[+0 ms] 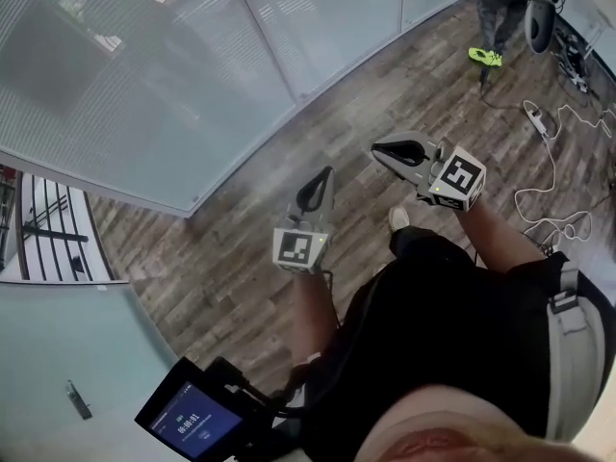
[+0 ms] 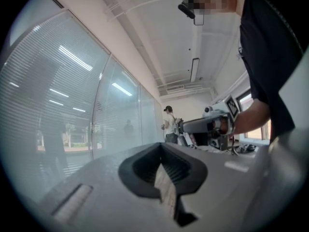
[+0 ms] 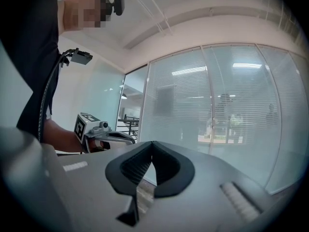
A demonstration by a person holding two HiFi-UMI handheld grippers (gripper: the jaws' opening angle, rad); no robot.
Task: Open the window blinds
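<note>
Both the left gripper [image 1: 322,179] and the right gripper [image 1: 390,150] hang over the brown wood-plank floor [image 1: 231,258], fingers [image 2: 145,168] pressed together on nothing; the white horizontal-slat window blinds [image 1: 125,75] behind glass, upper left, look unopened and untouched; the whole task is left.

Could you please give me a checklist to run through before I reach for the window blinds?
1. Left claw empty: ok, shut on nothing.
2. Right claw empty: ok, shut on nothing.
3. Claws at the blinds: not ok, both are apart from them.
4. Blind control located: cannot tell, no cord or wand shows.
5. Footing safe: not ok, a white power strip lies on the floor to the right.
</note>
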